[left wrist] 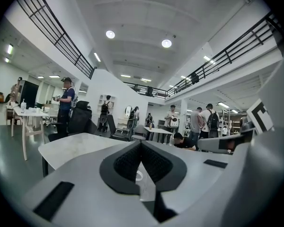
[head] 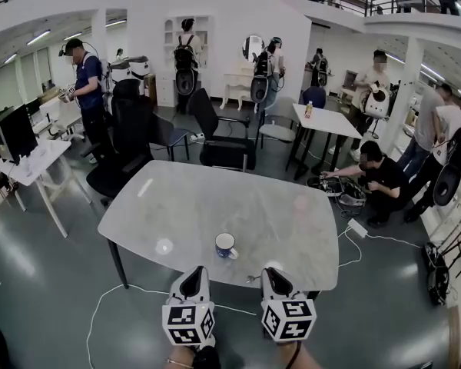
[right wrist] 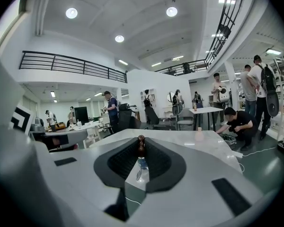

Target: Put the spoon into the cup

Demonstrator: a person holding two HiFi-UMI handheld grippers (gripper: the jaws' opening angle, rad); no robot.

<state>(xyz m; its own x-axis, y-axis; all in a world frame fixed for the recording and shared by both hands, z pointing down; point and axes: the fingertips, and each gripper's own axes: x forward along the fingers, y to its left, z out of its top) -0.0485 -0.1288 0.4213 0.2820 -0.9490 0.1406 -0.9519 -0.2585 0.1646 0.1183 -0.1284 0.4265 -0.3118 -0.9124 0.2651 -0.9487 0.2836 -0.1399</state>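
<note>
A white cup (head: 226,245) with a blue inside stands near the front edge of the pale marble table (head: 215,206). My right gripper (head: 273,272) is at that edge, just right of the cup. It is shut on a spoon whose brown handle end (right wrist: 141,144) sticks up between the pads. Through the gap under the handle, the right gripper view shows the blue cup (right wrist: 142,163) straight ahead. My left gripper (head: 194,277) sits left of the cup at the table's edge. In the left gripper view its pads (left wrist: 154,161) meet at the tip with nothing between them.
Black office chairs (head: 131,141) stand at the table's far side. A small white table (head: 323,120) stands at the back right, and a person crouches (head: 373,177) by cables on the floor. Other people stand around the room. A white cable (head: 100,306) loops beneath the table.
</note>
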